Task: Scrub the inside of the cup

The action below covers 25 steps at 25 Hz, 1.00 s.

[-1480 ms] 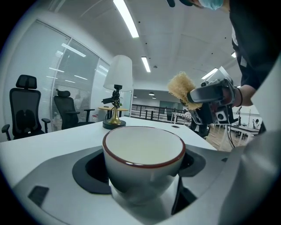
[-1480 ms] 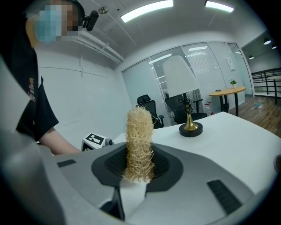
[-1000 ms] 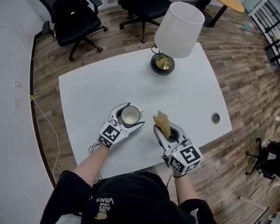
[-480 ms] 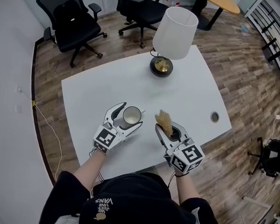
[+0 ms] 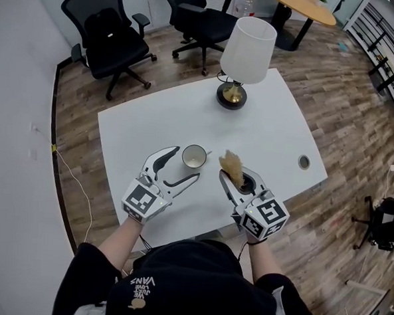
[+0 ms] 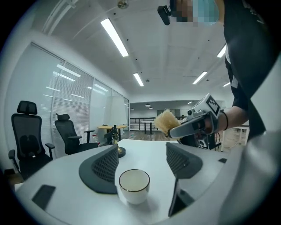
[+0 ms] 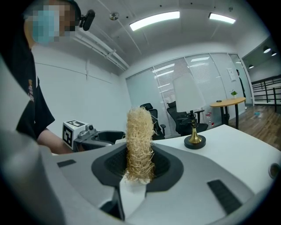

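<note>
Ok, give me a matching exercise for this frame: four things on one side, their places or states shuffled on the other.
1 cup
2 loofah scrubber
3 lamp
4 cable hole

A clamped in the right gripper
B at the far edge of the table
C upright, mid-table
D set in the table, near its right edge

Pairs: 1-C, 2-A, 3-B, 4-D

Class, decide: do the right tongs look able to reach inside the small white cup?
Probably yes: the small white cup stands upright and uncovered, with only bare white table between it and the straw-coloured fibre scrubber gripped in the right tongs.
</note>
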Each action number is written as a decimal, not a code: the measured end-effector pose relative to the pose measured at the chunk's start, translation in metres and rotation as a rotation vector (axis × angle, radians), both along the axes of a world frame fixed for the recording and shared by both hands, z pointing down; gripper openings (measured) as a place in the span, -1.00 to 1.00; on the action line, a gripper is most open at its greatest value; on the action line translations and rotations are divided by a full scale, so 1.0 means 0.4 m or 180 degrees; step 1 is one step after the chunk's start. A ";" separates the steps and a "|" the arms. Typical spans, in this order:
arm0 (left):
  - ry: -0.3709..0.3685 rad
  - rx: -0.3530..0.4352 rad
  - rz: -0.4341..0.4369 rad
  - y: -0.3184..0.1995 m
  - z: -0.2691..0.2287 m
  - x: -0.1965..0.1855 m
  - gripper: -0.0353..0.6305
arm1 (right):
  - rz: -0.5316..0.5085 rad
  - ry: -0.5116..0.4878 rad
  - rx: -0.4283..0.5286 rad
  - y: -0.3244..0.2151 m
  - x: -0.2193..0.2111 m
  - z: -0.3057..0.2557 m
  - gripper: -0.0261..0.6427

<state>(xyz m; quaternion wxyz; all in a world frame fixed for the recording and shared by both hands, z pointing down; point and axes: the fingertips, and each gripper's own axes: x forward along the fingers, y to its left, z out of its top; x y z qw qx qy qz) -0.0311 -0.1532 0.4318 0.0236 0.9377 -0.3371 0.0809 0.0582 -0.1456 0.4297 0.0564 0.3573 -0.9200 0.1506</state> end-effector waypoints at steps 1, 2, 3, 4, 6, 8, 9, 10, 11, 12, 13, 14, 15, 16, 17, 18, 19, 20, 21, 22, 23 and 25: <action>0.0014 0.0043 0.0009 0.014 -0.017 -0.003 0.07 | -0.0002 0.0002 0.0015 0.008 -0.003 -0.004 -0.64; 0.0036 0.0082 0.0021 0.028 -0.036 -0.006 -0.10 | -0.0003 0.0002 0.0029 0.017 -0.006 -0.008 -0.64; 0.0069 0.0110 0.0036 0.041 -0.057 -0.009 -0.23 | -0.0003 0.0000 0.0045 0.025 -0.009 -0.013 -0.64; 0.0104 0.0125 0.0051 0.053 -0.077 -0.012 -0.30 | -0.0001 -0.0003 0.0061 0.033 -0.013 -0.019 -0.64; 0.0113 0.0155 0.0057 0.072 -0.101 -0.026 -0.40 | 0.0003 -0.0001 0.0089 0.050 -0.022 -0.030 -0.64; 0.0078 0.0165 0.0044 0.092 -0.113 -0.042 -0.55 | 0.0010 0.0006 0.0111 0.068 -0.030 -0.036 -0.64; 0.0068 0.0149 0.0039 0.103 -0.115 -0.048 -0.63 | 0.0017 0.0012 0.0123 0.079 -0.033 -0.039 -0.64; 0.0059 0.0130 0.0035 0.114 -0.117 -0.054 -0.68 | 0.0024 0.0018 0.0137 0.089 -0.034 -0.041 -0.64; 0.0045 0.0117 0.0029 0.125 -0.118 -0.060 -0.71 | 0.0033 0.0025 0.0150 0.099 -0.034 -0.043 -0.64; 0.0028 0.0109 0.0017 0.136 -0.119 -0.065 -0.75 | 0.0042 0.0033 0.0163 0.109 -0.035 -0.046 -0.64; 0.0015 0.0105 0.0005 0.145 -0.121 -0.069 -0.77 | 0.0051 0.0042 0.0172 0.119 -0.035 -0.049 -0.64; 0.0008 0.0106 0.0000 0.154 -0.123 -0.073 -0.80 | 0.0061 0.0051 0.0179 0.127 -0.035 -0.052 -0.64; 0.0009 0.0108 0.0000 0.162 -0.125 -0.076 -0.82 | 0.0071 0.0061 0.0184 0.135 -0.036 -0.054 -0.64; 0.0012 0.0110 0.0001 0.168 -0.127 -0.078 -0.84 | 0.0081 0.0069 0.0187 0.141 -0.037 -0.055 -0.64; 0.0011 0.0114 -0.0002 0.174 -0.129 -0.081 -0.86 | 0.0089 0.0077 0.0190 0.147 -0.039 -0.055 -0.64; 0.0009 0.0120 -0.0007 0.179 -0.129 -0.083 -0.86 | 0.0094 0.0084 0.0193 0.153 -0.042 -0.055 -0.64; 0.0011 0.0123 -0.0014 0.183 -0.129 -0.085 -0.86 | 0.0096 0.0091 0.0198 0.159 -0.046 -0.056 -0.64; 0.0022 0.0119 -0.0018 0.188 -0.129 -0.087 -0.86 | 0.0097 0.0099 0.0203 0.165 -0.049 -0.056 -0.64; 0.0041 0.0106 -0.0017 0.194 -0.129 -0.088 -0.86 | 0.0100 0.0105 0.0207 0.170 -0.052 -0.057 -0.64; 0.0068 0.0084 -0.0011 0.201 -0.128 -0.088 -0.86 | 0.0102 0.0109 0.0212 0.175 -0.055 -0.058 -0.64; 0.0099 0.0064 -0.0005 0.207 -0.128 -0.088 -0.86 | 0.0102 0.0111 0.0219 0.179 -0.058 -0.059 -0.64; 0.0133 0.0047 -0.0005 0.215 -0.128 -0.089 -0.86 | 0.0095 0.0111 0.0236 0.186 -0.065 -0.062 -0.64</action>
